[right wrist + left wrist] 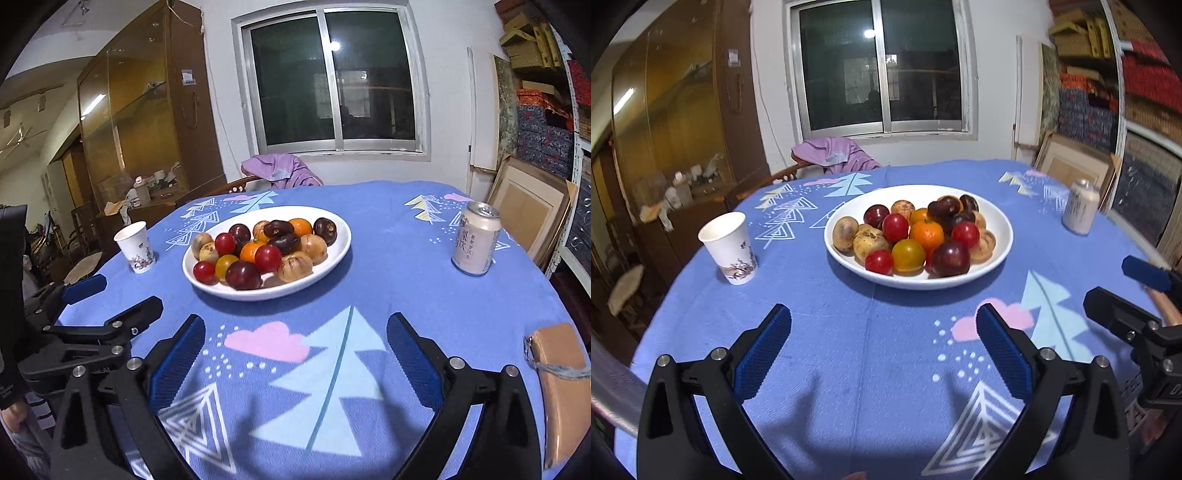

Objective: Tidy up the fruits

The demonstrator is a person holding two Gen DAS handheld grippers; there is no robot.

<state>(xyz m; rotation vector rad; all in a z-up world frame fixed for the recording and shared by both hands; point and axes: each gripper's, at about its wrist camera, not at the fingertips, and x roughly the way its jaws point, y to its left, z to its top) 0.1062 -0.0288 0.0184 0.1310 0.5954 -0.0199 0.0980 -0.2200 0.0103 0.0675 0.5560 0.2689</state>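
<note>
A white plate (pixel 1001 225) (pixel 340 236) in the middle of the round table holds several mixed fruits: red tomatoes (pixel 895 227), an orange (pixel 926 233), dark plums (pixel 950 257), brown spotted fruits (pixel 870 242). My left gripper (pixel 882 328) is open and empty, low over the blue cloth in front of the plate. My right gripper (pixel 295 336) is open and empty, in front of the plate and to its right. Each gripper shows at the edge of the other's view, the right one (pixel 1137 291) and the left one (pixel 110 295).
A paper cup (pixel 729 247) (pixel 136 247) stands left of the plate. A drink can (pixel 1080 206) (pixel 476 240) stands to the right. A tan pouch (pixel 561 387) lies at the table's right edge. A chair with purple clothing (pixel 834 155) is behind the table.
</note>
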